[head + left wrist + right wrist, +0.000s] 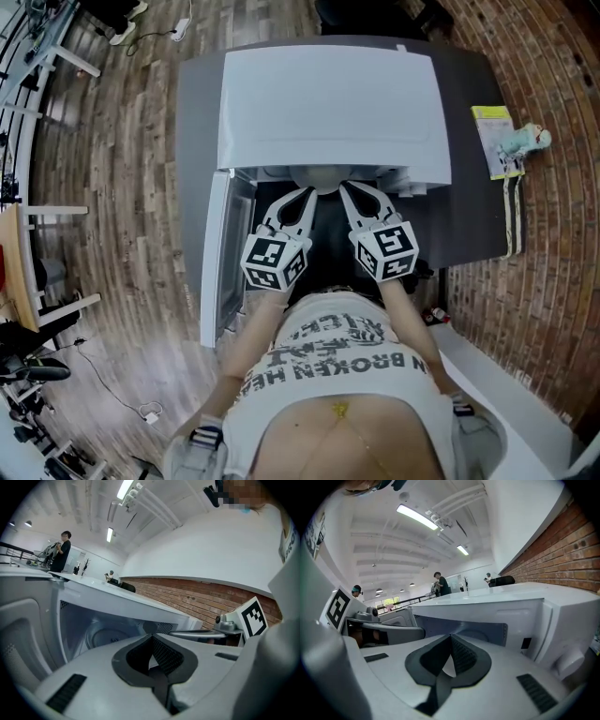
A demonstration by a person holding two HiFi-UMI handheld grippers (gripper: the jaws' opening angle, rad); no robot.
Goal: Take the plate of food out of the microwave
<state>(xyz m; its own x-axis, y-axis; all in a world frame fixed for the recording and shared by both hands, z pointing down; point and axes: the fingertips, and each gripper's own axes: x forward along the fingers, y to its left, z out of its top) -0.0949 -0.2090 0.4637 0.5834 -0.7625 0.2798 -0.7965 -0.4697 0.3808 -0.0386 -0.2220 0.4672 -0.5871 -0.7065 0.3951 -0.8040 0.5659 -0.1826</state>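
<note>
A white microwave [328, 103] stands on a dark grey table [469, 216], its door [217, 253] swung open to the left. In the head view a pale rounded rim [317, 178] shows at the mouth of the cavity. In the left gripper view a round white dish [105, 637] lies on the cavity floor; I cannot make out any food. My left gripper [309, 193] and right gripper [344, 188] are side by side just in front of the opening, pointing in. Both are shut with nothing between the pads [151, 638] [451, 637]. Neither touches the dish.
A yellow-green booklet [494, 141] and a small figurine [525, 141] lie on the table's right edge by the brick wall. The control panel with a knob [567, 663] is on the microwave's right side. People stand far off [61, 550] [440, 583].
</note>
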